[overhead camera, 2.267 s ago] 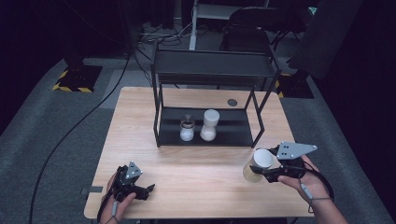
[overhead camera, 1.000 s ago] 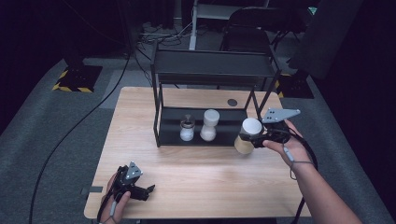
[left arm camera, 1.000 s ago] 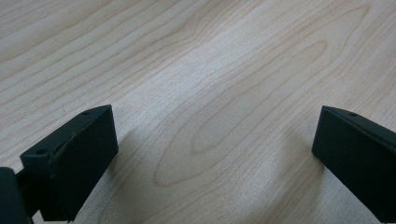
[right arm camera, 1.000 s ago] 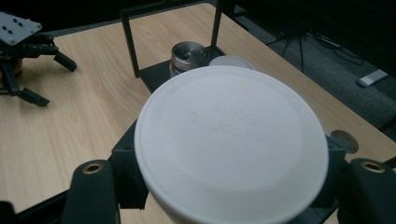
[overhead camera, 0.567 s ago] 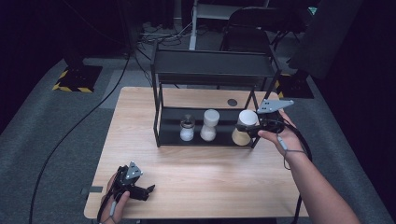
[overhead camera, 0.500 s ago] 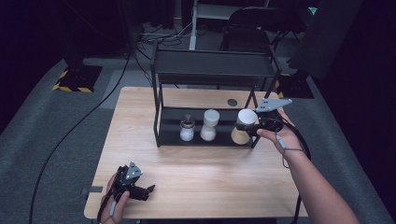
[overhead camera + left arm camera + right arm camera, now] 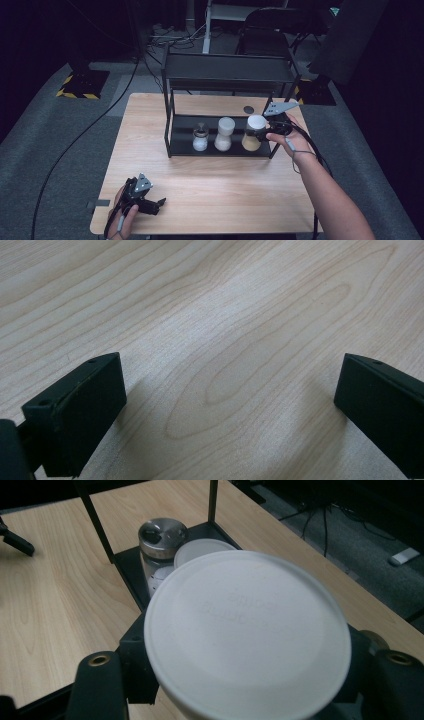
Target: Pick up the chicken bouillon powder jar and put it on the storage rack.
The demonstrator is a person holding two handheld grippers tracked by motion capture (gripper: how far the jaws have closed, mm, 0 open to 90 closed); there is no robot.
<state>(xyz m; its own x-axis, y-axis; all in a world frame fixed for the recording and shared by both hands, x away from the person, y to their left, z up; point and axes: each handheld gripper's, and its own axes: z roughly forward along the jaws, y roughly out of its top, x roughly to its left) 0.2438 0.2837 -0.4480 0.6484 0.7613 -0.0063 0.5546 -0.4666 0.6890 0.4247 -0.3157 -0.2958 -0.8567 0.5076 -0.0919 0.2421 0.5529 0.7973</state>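
The right gripper (image 7: 264,134) has its fingers (image 7: 97,680) clamped on a jar with a wide white lid (image 7: 247,630), taking it by the body just under the lid, one finger on each side. From above, the jar (image 7: 253,133) shows tan contents and sits at the right end of the lower shelf of the black wire rack (image 7: 227,80), inside the frame beside the right-hand posts. Whether its base is already down on the shelf I can't tell. Just beside it stand a second white-lidded jar (image 7: 224,134) and, further left, a shaker with a metal top (image 7: 200,138).

I'd judge the held jar to be rigid and fairly light for its size, probably plastic or glass with a smooth wall, so it could slip or twist if the squeeze slackens early. Its filling sits low, so it should stand steadily once released. The grip high on the body looks sensible: it keeps the fingers clear of the neighbouring jar. The lid is broader than the fingers' span and is no place to hold.

The left gripper (image 7: 148,201) rests on the bench (image 7: 150,125) near its front edge, well apart from the rack, fingers (image 7: 75,410) spread wide with only bare wood between them.
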